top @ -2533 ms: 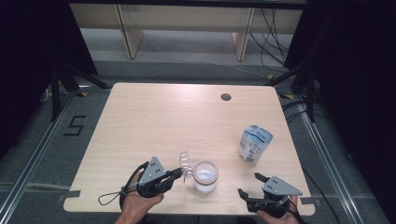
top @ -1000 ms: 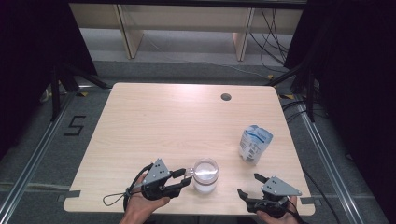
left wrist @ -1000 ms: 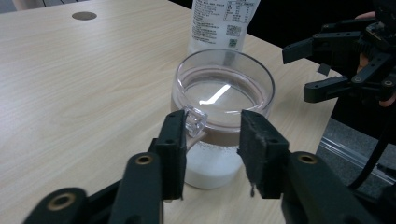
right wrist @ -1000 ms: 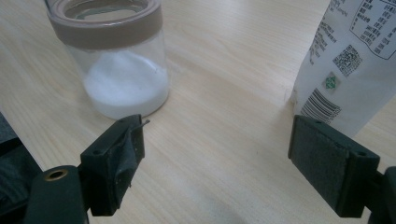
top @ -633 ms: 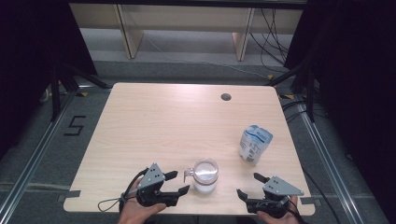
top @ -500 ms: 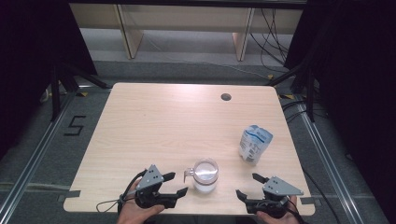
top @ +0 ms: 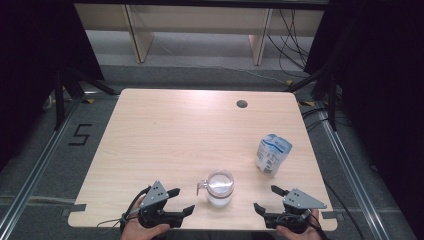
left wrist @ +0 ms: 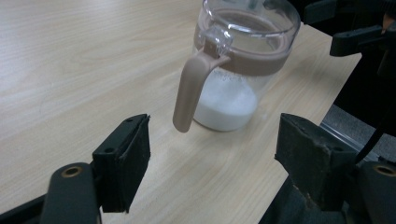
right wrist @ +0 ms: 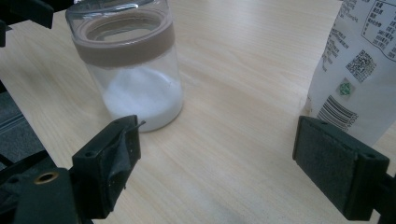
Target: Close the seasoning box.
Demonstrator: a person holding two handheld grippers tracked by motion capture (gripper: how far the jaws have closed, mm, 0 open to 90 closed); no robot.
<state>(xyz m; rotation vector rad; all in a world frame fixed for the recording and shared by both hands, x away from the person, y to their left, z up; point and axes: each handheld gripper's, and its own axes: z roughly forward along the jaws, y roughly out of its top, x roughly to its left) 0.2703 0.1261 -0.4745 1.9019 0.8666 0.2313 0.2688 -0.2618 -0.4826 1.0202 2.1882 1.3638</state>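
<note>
A clear jar (top: 220, 188) with a brown band and handle, holding white powder, stands upright near the front edge of the desk (top: 175, 135). Just to its left, the left gripper (top: 181, 201) has its jaws spread apart, having just been opening, nothing between them. To its right, the right gripper (top: 266, 199) is likewise wide and empty. A white pouch (top: 272, 154) stands farther right.
</note>
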